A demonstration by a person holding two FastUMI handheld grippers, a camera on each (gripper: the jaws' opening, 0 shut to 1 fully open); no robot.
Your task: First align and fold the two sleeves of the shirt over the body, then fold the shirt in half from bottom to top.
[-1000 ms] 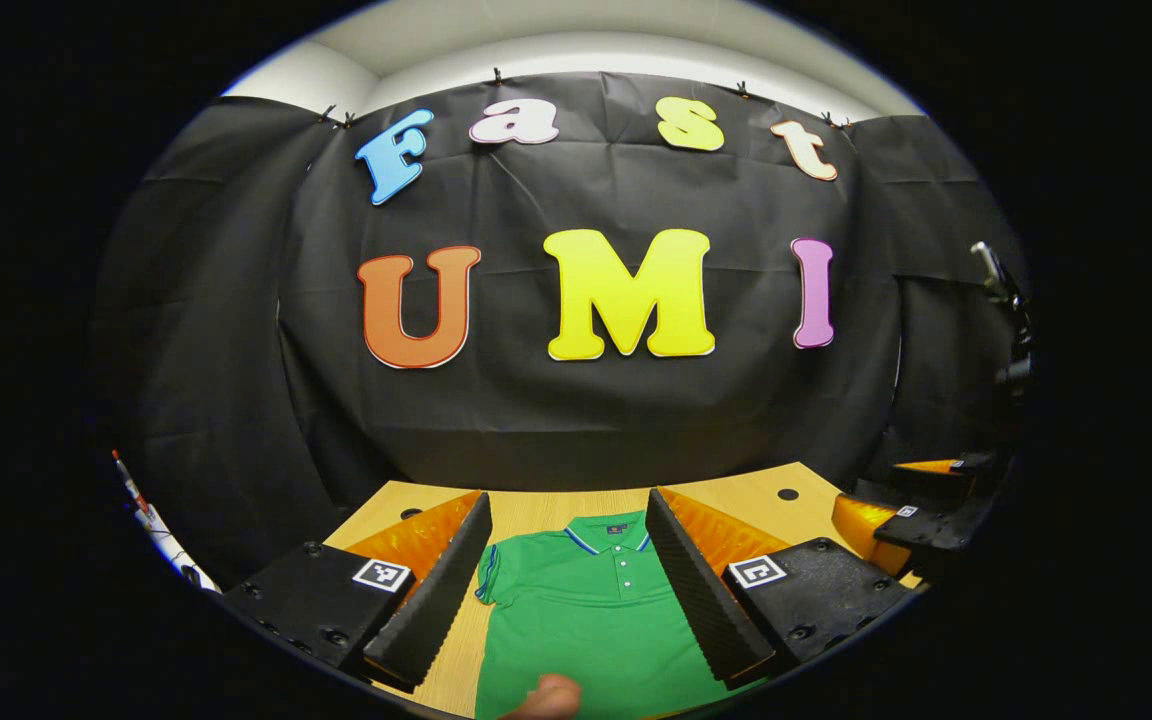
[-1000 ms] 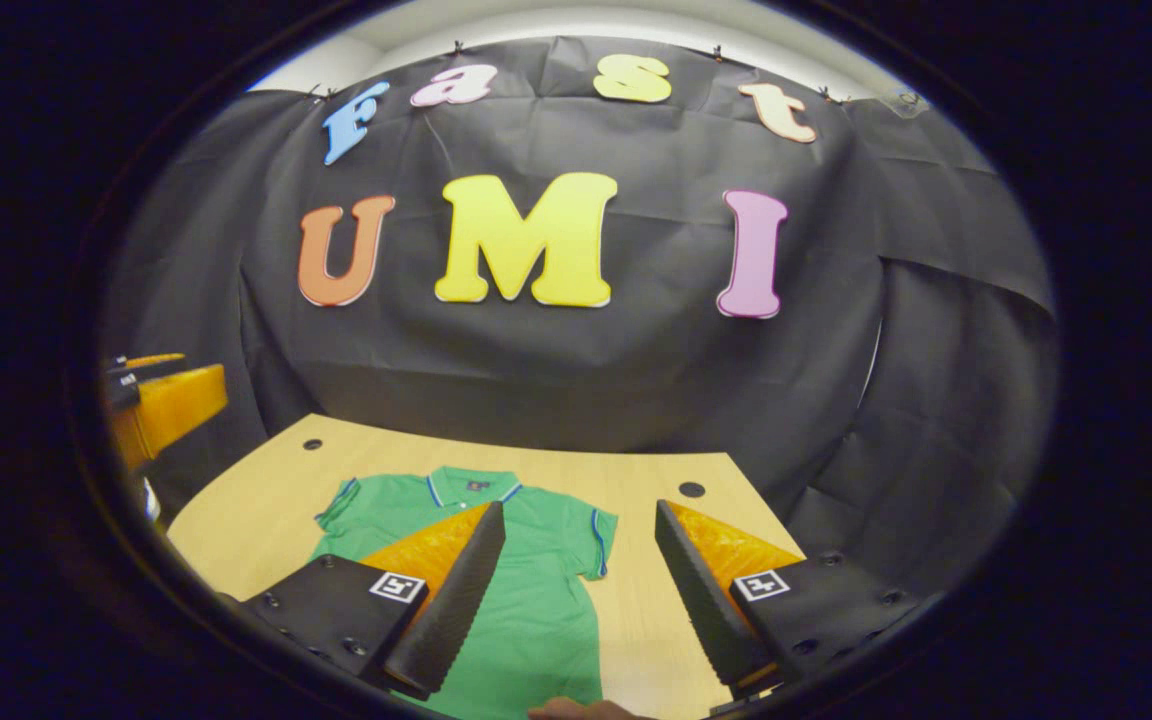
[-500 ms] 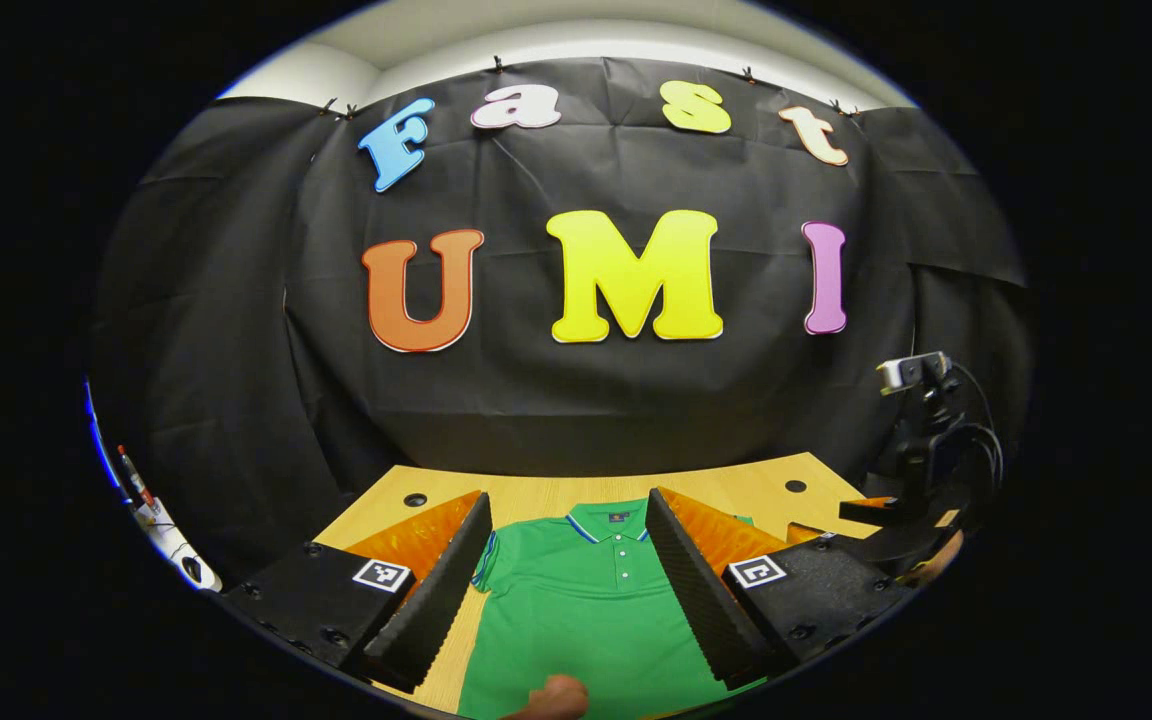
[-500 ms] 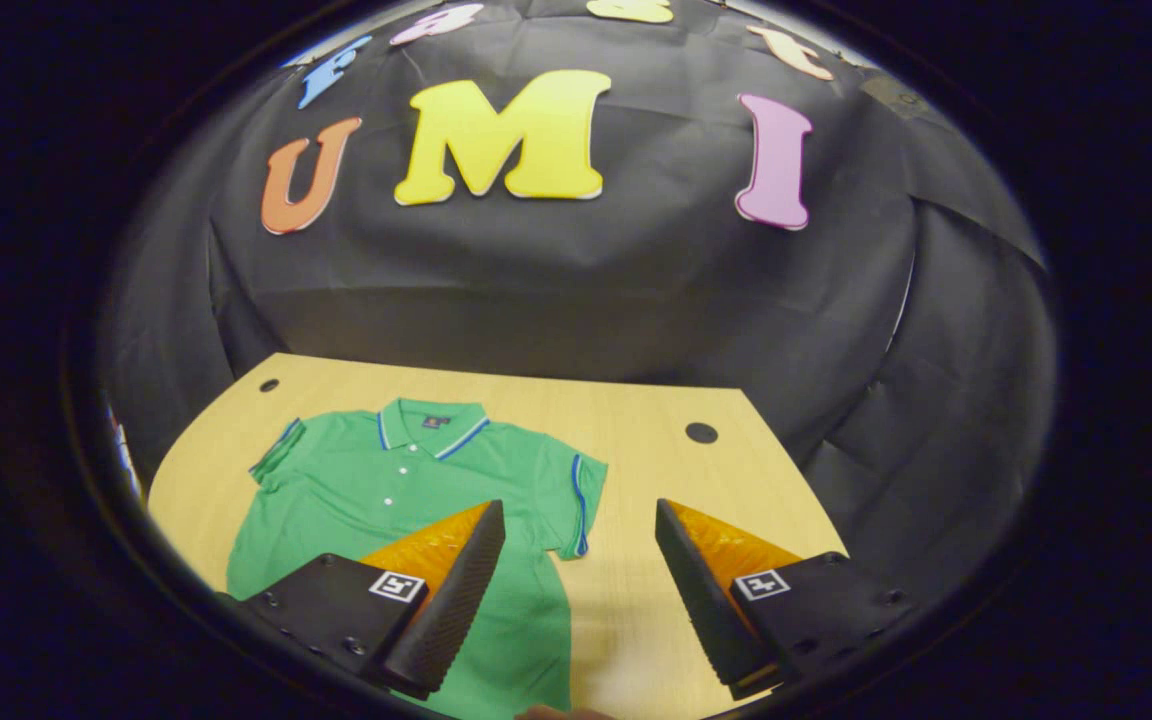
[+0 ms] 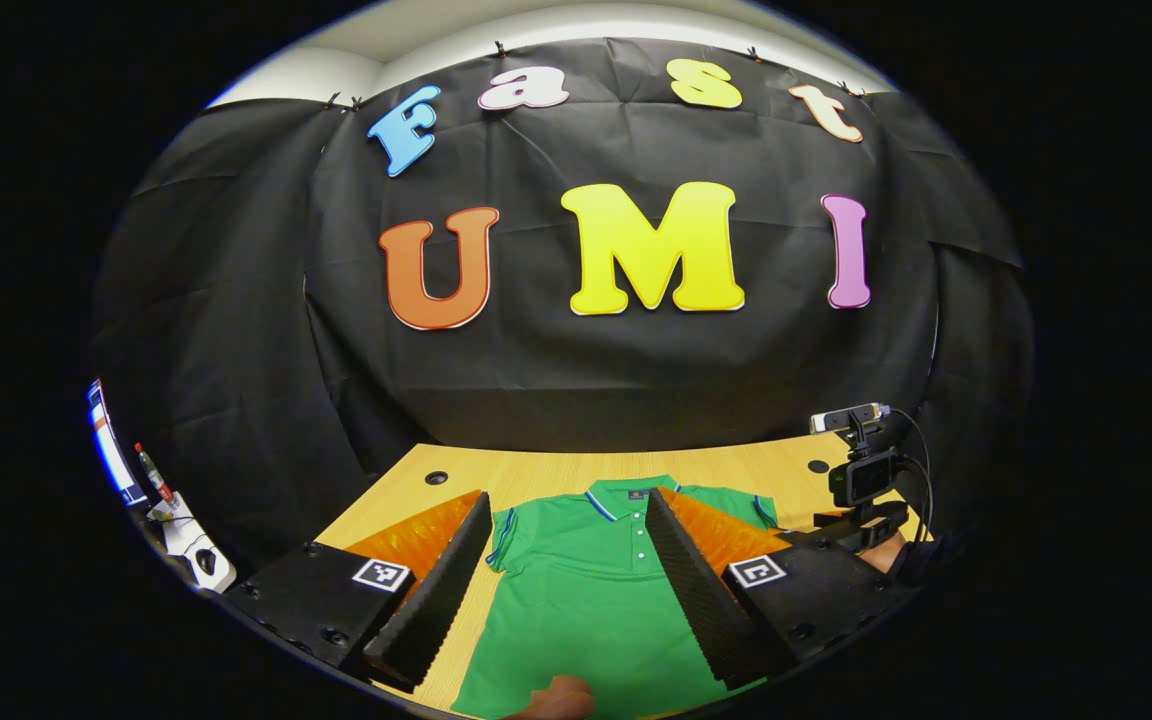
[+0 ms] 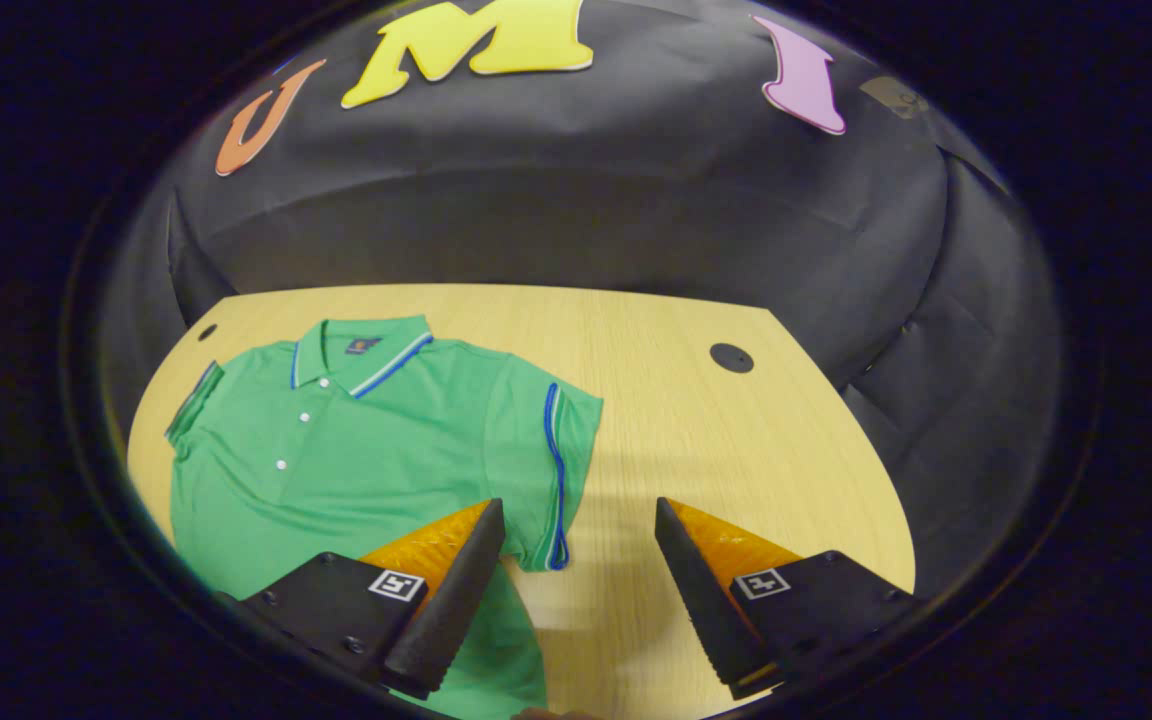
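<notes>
Right gripper view: right claw (image 6: 576,590) gapes above flat green knit shirt (image 6: 376,440) (left claw (image 5: 566,590) also spread).

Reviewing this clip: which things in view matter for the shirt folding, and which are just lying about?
Job:
green polo shirt, flat on the table
its sleeve nearest the right claw
left claw
both claws open

Lying about:
small camera on a stand
white items at the booth's edge

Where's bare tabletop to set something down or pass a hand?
Free: the wide strip of light wooden table between the green polo shirt's blue-edged sleeve and the table's curved edge, around the round hole; also the band behind the collar. Crowded: the shirt side, where the right gripper hangs open.
</notes>
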